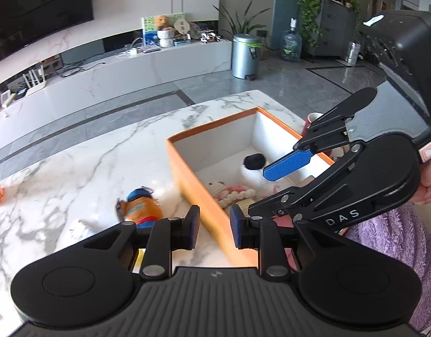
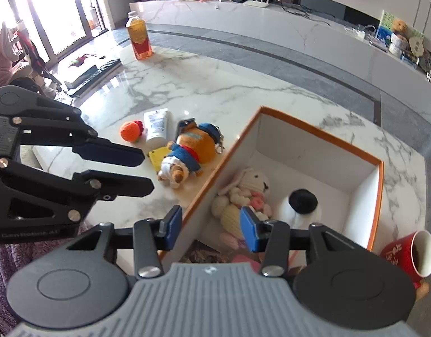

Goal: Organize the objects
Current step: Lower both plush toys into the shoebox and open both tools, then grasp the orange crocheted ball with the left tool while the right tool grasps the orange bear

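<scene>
An orange box [image 2: 322, 136] with a white inside stands on the marble table [image 2: 215, 84]; it also shows in the left wrist view [image 1: 187, 179]. Inside lie a cream knitted rabbit [image 2: 243, 193] and a white thing with a black cap [image 2: 302, 200]. Left of the box lie a plush dog in blue and orange [image 2: 190, 151], a white tube [image 2: 157, 126], an orange knitted ball [image 2: 131, 131] and a small yellow item [image 2: 156, 156]. My right gripper [image 2: 211, 224] is open and empty over the box's near left wall. My left gripper [image 1: 214, 230] is open and empty over the same wall.
A bottle of amber liquid [image 2: 139, 38] stands at the table's far left. A red mug [image 2: 412, 252] stands right of the box. A keyboard-like object [image 2: 94, 74] lies at the table's left edge. A low marble bench [image 2: 271, 28] lies beyond.
</scene>
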`<action>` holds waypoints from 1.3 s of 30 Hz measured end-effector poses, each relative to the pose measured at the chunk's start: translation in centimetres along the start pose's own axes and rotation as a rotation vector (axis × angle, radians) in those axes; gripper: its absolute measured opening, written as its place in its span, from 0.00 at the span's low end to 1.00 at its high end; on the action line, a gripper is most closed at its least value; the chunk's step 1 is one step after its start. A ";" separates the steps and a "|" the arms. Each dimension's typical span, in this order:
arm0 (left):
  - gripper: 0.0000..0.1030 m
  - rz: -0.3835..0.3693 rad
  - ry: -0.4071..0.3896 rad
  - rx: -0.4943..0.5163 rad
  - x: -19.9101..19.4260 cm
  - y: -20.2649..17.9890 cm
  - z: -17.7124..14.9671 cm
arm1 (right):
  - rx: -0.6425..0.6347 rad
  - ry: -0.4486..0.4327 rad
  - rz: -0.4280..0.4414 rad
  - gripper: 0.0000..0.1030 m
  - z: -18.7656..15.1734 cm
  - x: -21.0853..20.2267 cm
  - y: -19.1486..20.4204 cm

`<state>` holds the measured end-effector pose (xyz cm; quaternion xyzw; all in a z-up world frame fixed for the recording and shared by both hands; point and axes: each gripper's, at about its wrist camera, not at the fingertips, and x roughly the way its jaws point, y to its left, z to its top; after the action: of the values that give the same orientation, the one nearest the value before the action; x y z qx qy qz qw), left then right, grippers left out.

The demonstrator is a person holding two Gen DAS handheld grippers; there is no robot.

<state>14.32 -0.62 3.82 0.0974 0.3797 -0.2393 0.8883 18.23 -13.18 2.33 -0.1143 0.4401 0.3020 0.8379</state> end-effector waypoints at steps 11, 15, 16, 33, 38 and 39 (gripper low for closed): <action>0.27 0.068 -0.009 -0.148 -2.6 7.2 -3.2 | -0.199 -0.026 0.031 0.34 3.8 2.3 7.3; 0.27 0.069 -0.005 -0.195 -2.7 10.0 -4.7 | -0.241 0.000 0.032 0.30 4.8 4.4 8.6; 0.27 0.070 -0.004 -0.204 -2.8 10.7 -5.2 | -0.249 0.010 0.032 0.28 5.0 5.0 8.8; 0.41 0.129 0.086 -0.325 3.8 17.2 -7.7 | -0.139 0.192 -0.073 0.36 8.4 16.8 6.9; 0.56 0.190 0.126 -0.307 6.3 18.5 -7.5 | -0.092 0.243 -0.110 0.52 8.9 19.8 5.9; 0.57 0.193 0.137 -0.317 7.0 18.9 -7.6 | -0.081 0.251 -0.109 0.52 8.9 20.3 5.7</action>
<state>23.13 15.96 -6.64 0.0083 0.4613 -0.0827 0.8833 29.43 3.64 -8.35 -0.2087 0.5221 0.2568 0.7861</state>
